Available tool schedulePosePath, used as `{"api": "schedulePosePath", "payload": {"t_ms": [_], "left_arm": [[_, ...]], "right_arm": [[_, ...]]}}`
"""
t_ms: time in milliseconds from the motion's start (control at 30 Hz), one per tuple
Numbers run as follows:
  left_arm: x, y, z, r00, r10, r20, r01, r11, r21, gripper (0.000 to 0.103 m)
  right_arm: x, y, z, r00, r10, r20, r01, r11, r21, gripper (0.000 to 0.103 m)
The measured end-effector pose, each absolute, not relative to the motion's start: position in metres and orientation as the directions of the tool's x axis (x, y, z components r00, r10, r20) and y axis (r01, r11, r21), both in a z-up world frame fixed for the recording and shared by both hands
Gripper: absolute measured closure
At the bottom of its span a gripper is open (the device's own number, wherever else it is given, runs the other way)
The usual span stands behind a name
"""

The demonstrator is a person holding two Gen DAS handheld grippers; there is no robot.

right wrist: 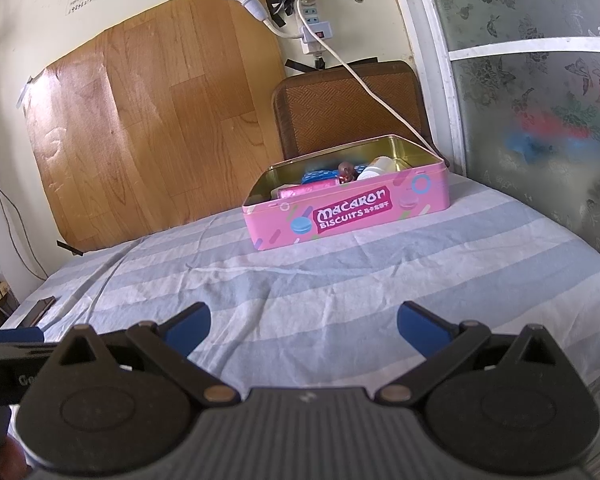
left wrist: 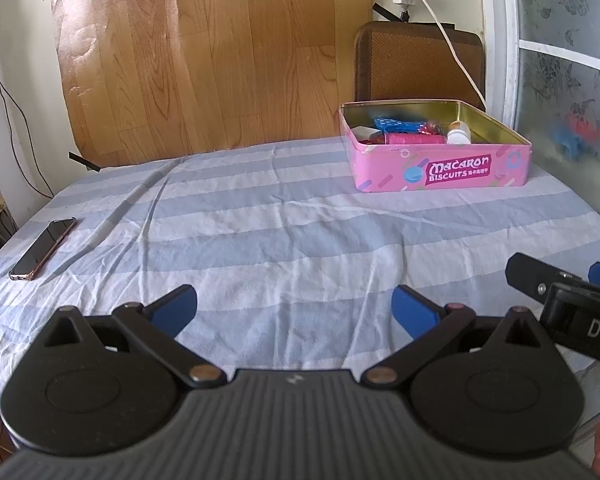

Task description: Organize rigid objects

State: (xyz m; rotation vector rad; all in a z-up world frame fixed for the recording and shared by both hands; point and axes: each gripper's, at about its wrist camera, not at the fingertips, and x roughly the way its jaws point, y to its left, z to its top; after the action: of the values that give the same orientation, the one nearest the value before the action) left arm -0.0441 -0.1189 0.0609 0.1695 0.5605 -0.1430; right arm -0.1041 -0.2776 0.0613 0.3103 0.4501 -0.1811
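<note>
Only leftward, the whole phone (left wrist: 43, 249).

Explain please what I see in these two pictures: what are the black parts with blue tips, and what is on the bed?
The black parts are two hand-held tools, each with a gripper: two fingers with blue pads. A person holds one in each hand; there is no robot arm. Each picture comes from a camera on one tool, looking forward along its fingers.

In the left camera's view, the left gripper is open and holds nothing. The right gripper, seen from its own camera, is open and empty too.

Both hang over a striped sheet. On it stands a pink tin, lid off, with small things inside, among them a white bottle. A phone lies far left on the sheet.
</note>
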Motion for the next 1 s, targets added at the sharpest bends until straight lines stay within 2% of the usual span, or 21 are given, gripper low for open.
{"api": "schedulePosePath", "payload": {"t_ms": [1000], "left_arm": [[-0.0412, -0.1203, 0.0554, 0.82, -0.095, -0.565, 0.204, 0.97, 0.132, 0.0]], "right_arm": [[-0.1102, -0.2763, 0.0655, 0.901, -0.143, -0.409, 0.263, 0.931, 0.253, 0.0]]}}
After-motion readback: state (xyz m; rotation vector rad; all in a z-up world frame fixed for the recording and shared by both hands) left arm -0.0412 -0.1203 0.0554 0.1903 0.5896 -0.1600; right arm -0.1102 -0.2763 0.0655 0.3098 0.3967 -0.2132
